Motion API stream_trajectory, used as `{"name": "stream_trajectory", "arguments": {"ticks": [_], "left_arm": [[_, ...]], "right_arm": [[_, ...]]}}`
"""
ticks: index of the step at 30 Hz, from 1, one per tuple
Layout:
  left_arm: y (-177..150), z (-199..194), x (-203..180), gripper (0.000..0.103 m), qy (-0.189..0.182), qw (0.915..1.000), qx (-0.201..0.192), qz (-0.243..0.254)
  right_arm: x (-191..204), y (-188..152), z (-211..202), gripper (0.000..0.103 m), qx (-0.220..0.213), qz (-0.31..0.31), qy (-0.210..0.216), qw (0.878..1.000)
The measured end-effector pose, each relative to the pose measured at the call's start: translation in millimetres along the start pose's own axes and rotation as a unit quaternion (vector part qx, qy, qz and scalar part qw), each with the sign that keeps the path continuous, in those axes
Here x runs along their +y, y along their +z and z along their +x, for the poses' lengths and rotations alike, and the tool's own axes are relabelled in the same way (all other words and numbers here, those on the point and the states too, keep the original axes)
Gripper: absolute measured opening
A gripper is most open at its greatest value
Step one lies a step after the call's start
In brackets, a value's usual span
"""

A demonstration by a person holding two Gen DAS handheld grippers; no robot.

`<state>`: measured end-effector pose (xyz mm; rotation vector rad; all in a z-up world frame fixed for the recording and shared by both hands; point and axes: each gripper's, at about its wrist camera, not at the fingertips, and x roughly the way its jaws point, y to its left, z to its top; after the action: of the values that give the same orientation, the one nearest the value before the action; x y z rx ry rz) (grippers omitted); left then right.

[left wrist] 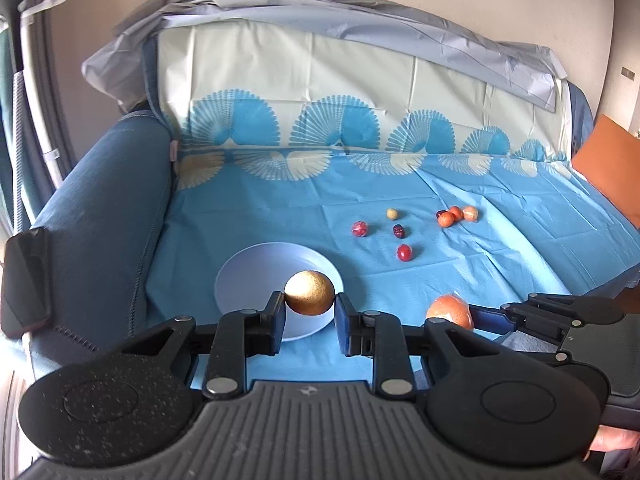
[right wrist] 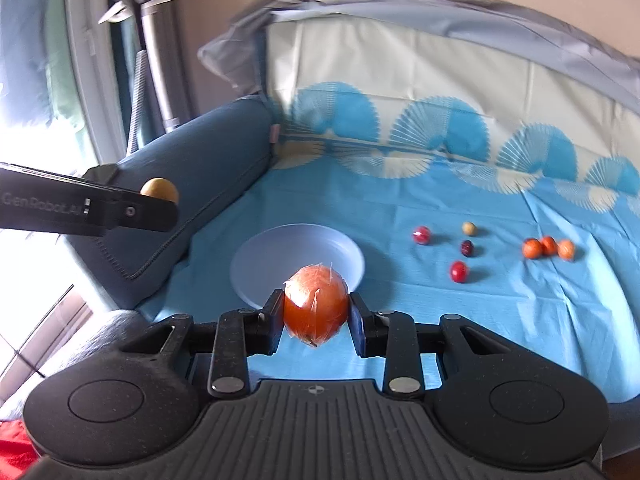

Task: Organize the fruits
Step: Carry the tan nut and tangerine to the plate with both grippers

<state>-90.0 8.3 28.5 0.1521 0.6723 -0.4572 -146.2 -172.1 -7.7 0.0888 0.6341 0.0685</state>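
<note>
My left gripper is shut on a golden-brown round fruit, held above the near rim of a pale blue plate. My right gripper is shut on a plastic-wrapped orange fruit, held just in front of the same plate. In the left wrist view the orange fruit shows at the right; in the right wrist view the golden fruit shows at the left. Small red, dark and yellowish fruits and three small orange ones lie on the blue cloth beyond.
A blue patterned cloth covers the sofa seat and back. A blue sofa armrest stands left of the plate. A dark phone lies on the armrest's near end. An orange cushion is at the far right.
</note>
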Motion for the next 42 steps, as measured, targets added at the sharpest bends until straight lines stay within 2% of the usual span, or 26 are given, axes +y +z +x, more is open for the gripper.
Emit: {"name": "stream_trajectory", "arguments": {"ticks": [8, 20, 31, 42], "left_arm": [[-5.9, -18.1, 15.6, 0.029, 0.008, 0.9994, -0.015, -0.031], [-1.4, -10.9, 19.1, 0.029, 0.007, 0.9991, -0.011, -0.039], [13.4, 25.8, 30.5, 0.029, 0.013, 0.9984, 0.005, -0.055], [31.4, 86.6, 39.0, 0.029, 0.018, 0.9973, 0.039, -0.059]], "right_arm": [[24.3, 3.6, -8.5, 0.034, -0.003, -0.039, 0.013, 0.999], [22.0, 2.4, -5.5, 0.034, 0.004, -0.033, 0.003, 0.999], [17.0, 18.0, 21.5, 0.034, 0.005, -0.025, -0.006, 1.000], [2.3, 37.5, 87.8, 0.034, 0.030, -0.011, -0.010, 0.999]]}}
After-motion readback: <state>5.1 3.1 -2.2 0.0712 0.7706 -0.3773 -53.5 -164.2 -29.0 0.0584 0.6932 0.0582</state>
